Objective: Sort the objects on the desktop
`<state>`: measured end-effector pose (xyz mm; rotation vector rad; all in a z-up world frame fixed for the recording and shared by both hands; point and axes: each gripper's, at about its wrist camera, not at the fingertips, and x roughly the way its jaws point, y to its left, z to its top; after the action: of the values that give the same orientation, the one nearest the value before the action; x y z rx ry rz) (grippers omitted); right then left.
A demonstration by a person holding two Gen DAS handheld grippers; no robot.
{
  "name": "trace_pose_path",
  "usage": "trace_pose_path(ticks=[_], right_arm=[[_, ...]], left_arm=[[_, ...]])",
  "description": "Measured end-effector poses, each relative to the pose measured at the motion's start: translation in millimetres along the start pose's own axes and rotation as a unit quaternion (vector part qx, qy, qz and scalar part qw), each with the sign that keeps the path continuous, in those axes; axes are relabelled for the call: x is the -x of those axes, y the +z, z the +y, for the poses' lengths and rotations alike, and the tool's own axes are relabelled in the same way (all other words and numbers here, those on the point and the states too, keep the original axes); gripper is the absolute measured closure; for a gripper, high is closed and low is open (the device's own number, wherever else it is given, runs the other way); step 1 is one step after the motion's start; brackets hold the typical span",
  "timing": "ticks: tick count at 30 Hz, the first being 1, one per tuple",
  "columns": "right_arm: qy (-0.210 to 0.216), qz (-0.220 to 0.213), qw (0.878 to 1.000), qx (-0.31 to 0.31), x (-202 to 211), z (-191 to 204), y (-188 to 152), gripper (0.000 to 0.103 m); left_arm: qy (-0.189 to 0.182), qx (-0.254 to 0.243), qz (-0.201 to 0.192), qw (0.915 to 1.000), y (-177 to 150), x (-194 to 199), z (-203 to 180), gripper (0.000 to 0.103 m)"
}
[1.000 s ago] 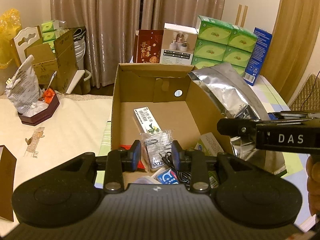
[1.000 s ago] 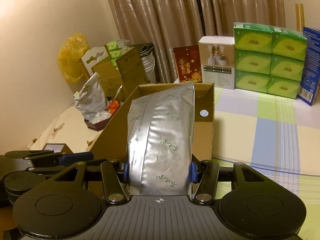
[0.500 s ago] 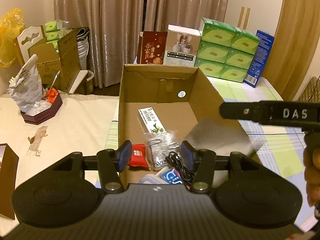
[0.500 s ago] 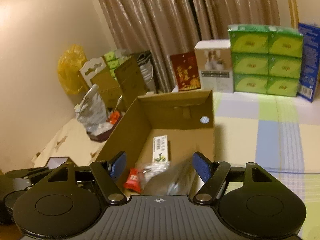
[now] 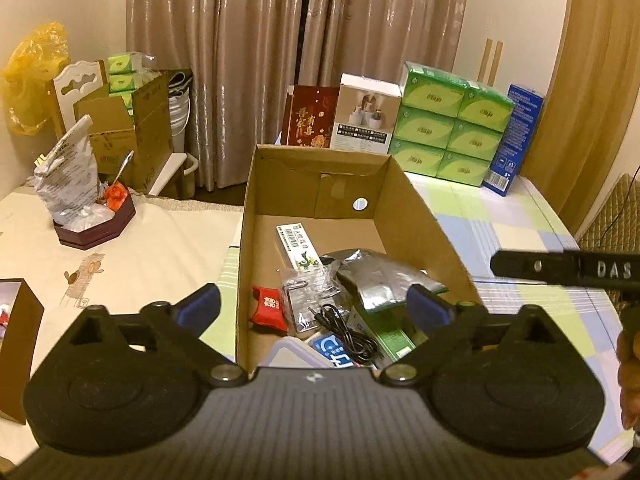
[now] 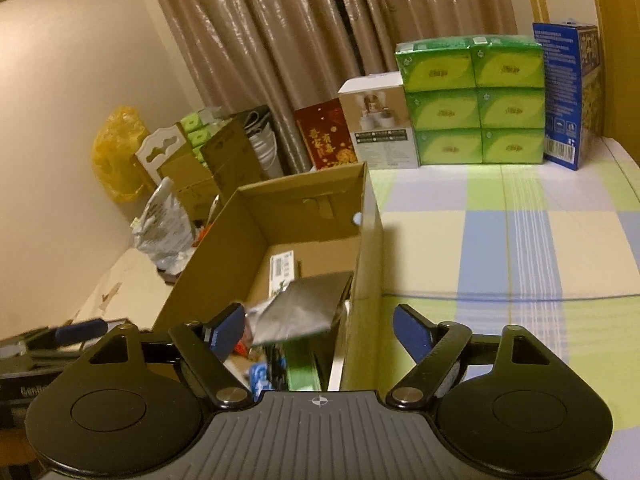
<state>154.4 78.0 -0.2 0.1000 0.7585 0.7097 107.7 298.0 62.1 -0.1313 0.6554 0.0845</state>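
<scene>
The foil bag [image 5: 384,282] lies inside the box [image 5: 424,216], atop the clutter; both grippers, left [image 5: 314,306] and right [image 6: 318,330], hang released with jaws wide; it looks light, crinkly, slippery; pinch a flat edge.

The silver pouch [image 5: 382,280] lies inside the cardboard box [image 5: 424,216], near right, atop clutter; the left gripper [image 5: 314,306] gapes wide, empty.
</scene>
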Motion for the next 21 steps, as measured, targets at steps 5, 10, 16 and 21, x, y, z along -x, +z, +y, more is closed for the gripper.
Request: trace_pose_path(ticks=[5, 10, 16, 21], right_arm=[[0.002, 0.001, 1.0, 0.007, 23.7, 4.9, -13.3, 0.019], [0.0, 0.001, 1.0, 0.015, 47.0, 10.2, -25.8, 0.012], [0.005, 0.004, 1.0, 0.024, 69.3, 18.1, -42.8, 0.009], [0.009, 0.006, 1.0, 0.026, 82.9, 21.9, -55.8, 0.007]], left_arm=[[0.018, -0.009, -0.007, 0.9998, -6.3, 19.6, -12.5, 0.001], [0.029, -0.004, -0.01, 0.9995, -13.1, 41.2, -21.7, 0.001], [0.041, 0.014, -0.018, 0.9989, -23.3, 66.3, -31.9, 0.001], [0.038, 0.016, -0.01, 0.9991, -32.0, 86.5, -39.1, 0.002]])
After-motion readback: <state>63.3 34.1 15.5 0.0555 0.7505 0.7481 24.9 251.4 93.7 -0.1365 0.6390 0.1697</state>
